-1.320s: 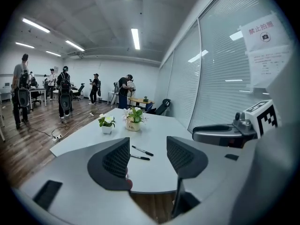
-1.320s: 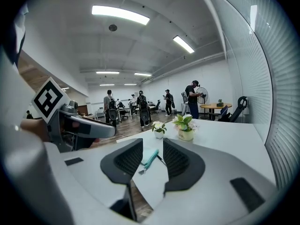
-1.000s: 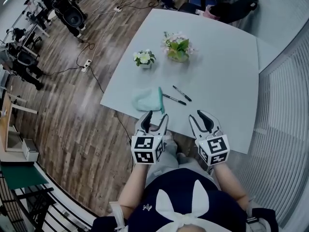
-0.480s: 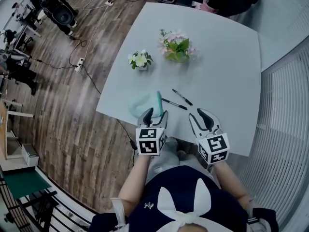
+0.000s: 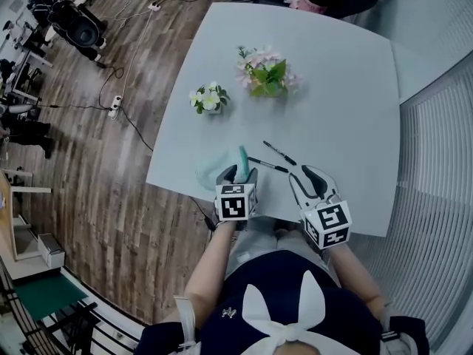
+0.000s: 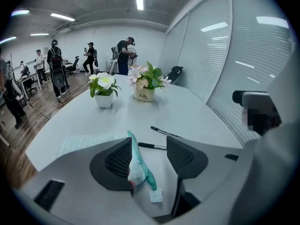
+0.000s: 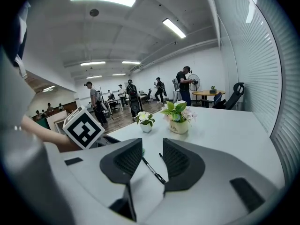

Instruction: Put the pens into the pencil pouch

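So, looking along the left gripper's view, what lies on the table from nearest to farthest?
Nearest first: pencil pouch → nearer pen → farther pen → small pot of white flowers → pot of pink flowers.

Mint-green pouch (image 5: 212, 171) with teal zip edge — black pens (image 5: 267, 165) — pale grey table (image 5: 332, 87).
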